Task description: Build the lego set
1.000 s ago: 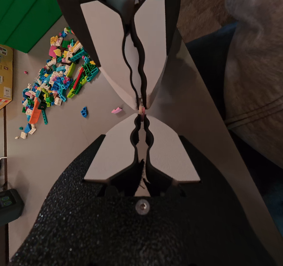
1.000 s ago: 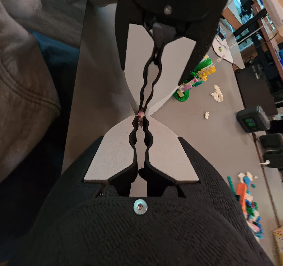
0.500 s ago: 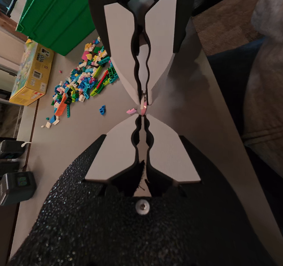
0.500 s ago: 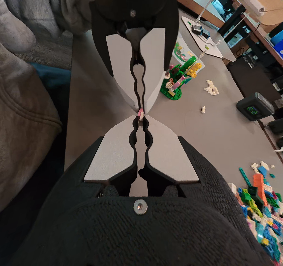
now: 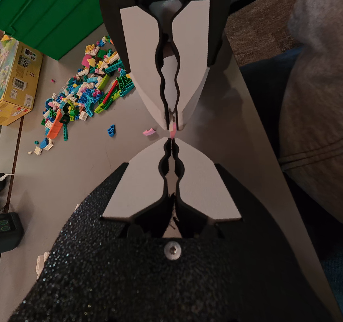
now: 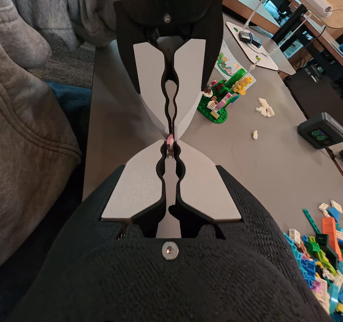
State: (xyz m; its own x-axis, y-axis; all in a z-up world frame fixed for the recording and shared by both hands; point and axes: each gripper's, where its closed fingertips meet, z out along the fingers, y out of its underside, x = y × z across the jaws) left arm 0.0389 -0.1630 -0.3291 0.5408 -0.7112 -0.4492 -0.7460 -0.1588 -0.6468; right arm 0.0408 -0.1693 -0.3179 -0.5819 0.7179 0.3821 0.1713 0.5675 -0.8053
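Note:
My two grippers meet tip to tip above the grey table [image 5: 74, 174], near its edge. My right gripper [image 6: 170, 143] is shut on a small pink piece [image 6: 168, 141] stacked against a white piece [image 6: 172, 147]. In the left wrist view it comes in from the top [image 5: 173, 127], with the white piece [image 5: 170, 121] and pink piece [image 5: 173, 132] in its tips. My left gripper [image 5: 171, 141] is shut, its tips pinching the pink piece's free end. It enters the right wrist view from the top [image 6: 171, 132]. A partly built green model [image 6: 220, 100] stands on the table beyond.
A pile of loose bricks [image 5: 83, 94] lies by a green bin [image 5: 46, 12] and a yellow box [image 5: 16, 83]. A loose pink piece [image 5: 148, 132] and blue piece [image 5: 111, 131] lie near the tips. White pieces [image 6: 265, 107], a black device [image 6: 323, 130] and a booklet [image 6: 224, 66] are on the table. A person's grey clothing [image 6: 27, 127] borders the edge. The tips of both grippers are at nearly the same place.
Both grippers stay shut and tip to tip on the small pieces. The pair has swung together, so the bin, box and green model now show more fully.

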